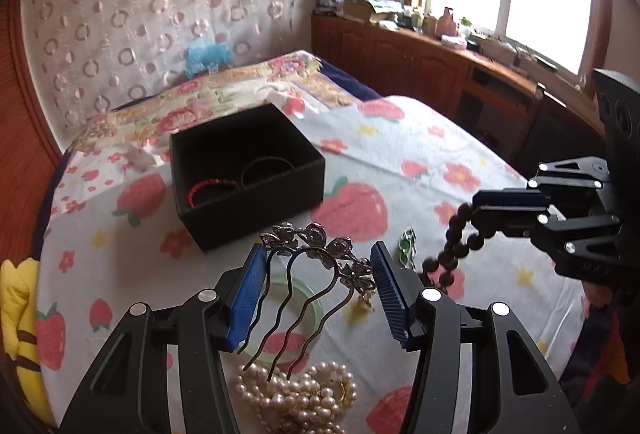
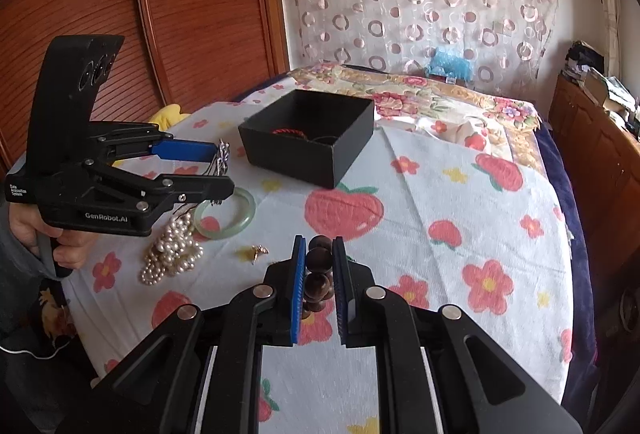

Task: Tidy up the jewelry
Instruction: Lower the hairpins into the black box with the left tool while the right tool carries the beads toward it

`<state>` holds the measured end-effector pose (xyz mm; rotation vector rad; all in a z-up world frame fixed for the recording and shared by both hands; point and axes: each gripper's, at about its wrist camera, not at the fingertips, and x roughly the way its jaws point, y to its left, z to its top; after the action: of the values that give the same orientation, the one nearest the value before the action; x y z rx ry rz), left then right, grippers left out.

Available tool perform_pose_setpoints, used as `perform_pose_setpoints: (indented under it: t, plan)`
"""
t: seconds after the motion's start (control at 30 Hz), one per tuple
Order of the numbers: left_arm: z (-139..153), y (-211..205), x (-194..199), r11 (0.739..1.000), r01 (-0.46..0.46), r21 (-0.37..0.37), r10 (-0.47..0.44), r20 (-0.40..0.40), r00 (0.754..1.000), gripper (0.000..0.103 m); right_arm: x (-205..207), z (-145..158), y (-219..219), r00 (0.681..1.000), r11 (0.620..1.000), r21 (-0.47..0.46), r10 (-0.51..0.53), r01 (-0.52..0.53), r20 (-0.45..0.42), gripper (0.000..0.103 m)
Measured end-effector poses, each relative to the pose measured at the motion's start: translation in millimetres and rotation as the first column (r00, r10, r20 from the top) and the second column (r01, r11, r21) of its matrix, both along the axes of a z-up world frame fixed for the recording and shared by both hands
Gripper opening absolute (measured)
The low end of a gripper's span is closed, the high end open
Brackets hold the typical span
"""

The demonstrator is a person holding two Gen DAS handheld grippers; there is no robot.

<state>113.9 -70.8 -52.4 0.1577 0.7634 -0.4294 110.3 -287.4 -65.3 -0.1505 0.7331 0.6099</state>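
2 grippers tilt down over the strawberry-print bedspread (image 2: 440, 169): the left gripper (image 1: 318, 266), gripped by a hand (image 2: 60, 238), clamps a jewelled hair comb (image 1: 316, 246) between its blue pads above the jade bangle (image 2: 228, 218) and pearl necklace (image 2: 172, 254). The right gripper (image 2: 318, 254), narrow, pinches a dark bead bracelet (image 2: 318, 258) that dangles below it, short of the black box (image 2: 308, 137) holding 2 bracelets
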Motion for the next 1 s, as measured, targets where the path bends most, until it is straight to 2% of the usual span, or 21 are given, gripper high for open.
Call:
perform_pose_setpoints:
  t: [0.33, 0.6, 0.83, 1.0]
  plan:
    - [24.9, 4.9, 3.4, 0.998, -0.021, -0.057, 0.024, 0.061, 0.998, 0.051, 6.7, 19.3, 7.7, 0.999, 1.000, 0.011, 0.012, -0.012, 0.040, 0.015]
    - [45.1, 7.5, 19.5, 0.997, -0.030, -0.071, 0.037, 0.100, 0.994, 0.052, 23.0, 50.4, 15.9, 0.994, 0.999, 0.024, 0.023, -0.026, 0.106, 0.015]
    - [55.4, 12.2, 66.9, 0.994, -0.055, -0.094, 0.064, 0.096, 0.993, 0.052, 47.1, 69.7, 21.2, 0.989, 0.998, 0.047, 0.032, -0.039, 0.142, 0.015]
    - [46.3, 16.7, 101.7, 0.990, -0.086, -0.108, 0.093, 0.063, 0.994, 0.052, 67.6, 75.9, 26.4, 0.987, 0.998, 0.049, 0.041, -0.049, 0.154, 0.015]
